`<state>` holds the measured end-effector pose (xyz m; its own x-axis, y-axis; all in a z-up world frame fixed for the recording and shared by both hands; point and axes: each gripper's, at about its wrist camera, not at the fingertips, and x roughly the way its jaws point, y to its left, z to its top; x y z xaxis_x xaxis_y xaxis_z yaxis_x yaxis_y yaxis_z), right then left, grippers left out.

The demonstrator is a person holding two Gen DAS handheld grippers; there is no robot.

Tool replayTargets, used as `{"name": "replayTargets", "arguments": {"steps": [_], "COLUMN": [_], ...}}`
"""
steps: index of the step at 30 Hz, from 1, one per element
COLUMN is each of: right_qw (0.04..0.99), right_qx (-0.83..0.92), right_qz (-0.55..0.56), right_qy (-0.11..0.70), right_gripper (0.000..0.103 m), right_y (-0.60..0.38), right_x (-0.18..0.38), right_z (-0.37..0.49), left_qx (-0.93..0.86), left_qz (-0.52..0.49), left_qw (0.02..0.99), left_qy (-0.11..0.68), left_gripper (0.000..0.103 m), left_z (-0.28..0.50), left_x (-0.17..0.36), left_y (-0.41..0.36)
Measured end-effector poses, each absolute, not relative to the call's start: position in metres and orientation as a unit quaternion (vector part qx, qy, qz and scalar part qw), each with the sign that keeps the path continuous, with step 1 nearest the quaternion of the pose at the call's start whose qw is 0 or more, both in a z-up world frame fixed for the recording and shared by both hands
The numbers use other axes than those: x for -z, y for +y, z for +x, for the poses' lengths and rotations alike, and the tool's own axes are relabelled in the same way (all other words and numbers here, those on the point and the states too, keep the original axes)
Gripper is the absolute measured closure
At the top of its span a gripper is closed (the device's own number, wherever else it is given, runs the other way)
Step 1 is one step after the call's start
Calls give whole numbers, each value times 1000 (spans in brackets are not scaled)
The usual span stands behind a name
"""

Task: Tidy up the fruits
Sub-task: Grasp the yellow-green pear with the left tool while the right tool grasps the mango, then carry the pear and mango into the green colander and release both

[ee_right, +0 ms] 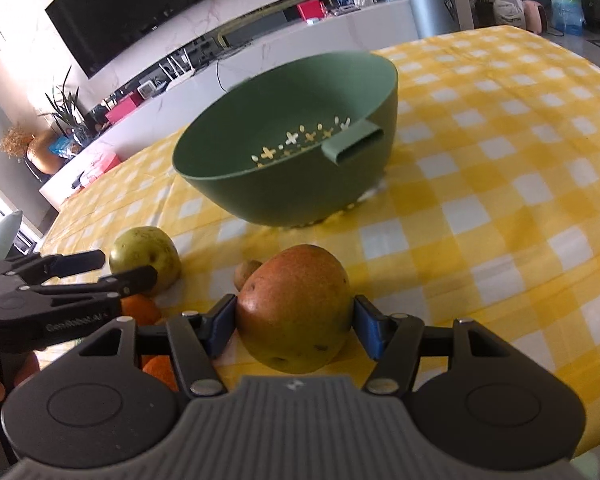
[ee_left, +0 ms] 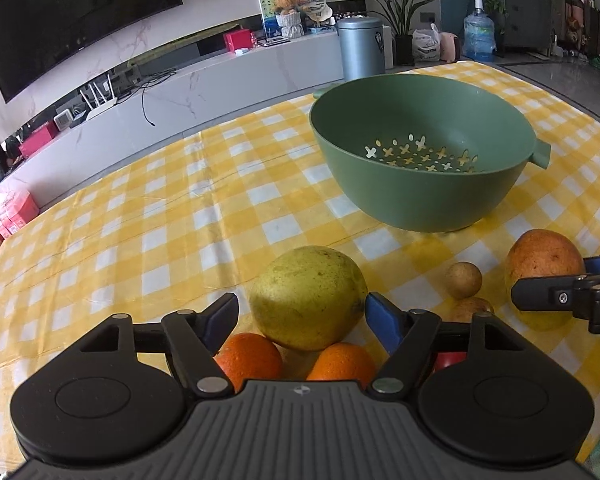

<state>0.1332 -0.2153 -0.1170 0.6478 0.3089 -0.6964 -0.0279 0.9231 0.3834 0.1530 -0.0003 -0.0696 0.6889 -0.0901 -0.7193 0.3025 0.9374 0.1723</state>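
The big yellow-green pear (ee_left: 308, 298), firm, weighty and smooth, lies on the checked desk (ee_left: 140, 208) between the left gripper's (ee_left: 302, 320) wide-open fingers, best pinched across its belly, while the right gripper's (ee_right: 296, 326) fingers bracket the reddish mango (ee_right: 296, 308), contact unclear.

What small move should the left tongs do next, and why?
Probably close: the left tongs stand open around the yellow-green pear, pads beside it but apart. The green colander behind is empty.
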Motion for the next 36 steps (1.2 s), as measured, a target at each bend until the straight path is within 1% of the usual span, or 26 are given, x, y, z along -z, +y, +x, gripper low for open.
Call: {"name": "replayTargets", "arguments": {"steps": [7,10,20,27,32,36], "right_qw": [892,893,895,909,915,926], "right_qx": [-98,-99,-99,-113,-120,-128], "right_qz": [176,172,171,144,138,110], "right_qy": [405,403,400,375,360,337], "right_gripper": [43,43,43,43,43,44], "right_y": [-215,-214,-214,-208,-209,-208], "right_x": [118,118,118,108,98,82], "right_z": [133,134,132,121,112,103], "left_qx": [114,116,100,94,100,123], "left_qz": [116,114,84,65,42,15], "left_qw": [911,913,922,939,943,943], "left_qy": [379,374,364,325,315,308], "left_gripper": [18,23,25,26,26,27], "left_z": [158,157,154,136,123,119], "left_x": [73,74,71,50,34,15], "left_y": [1,0,4,3,0,-2]}}
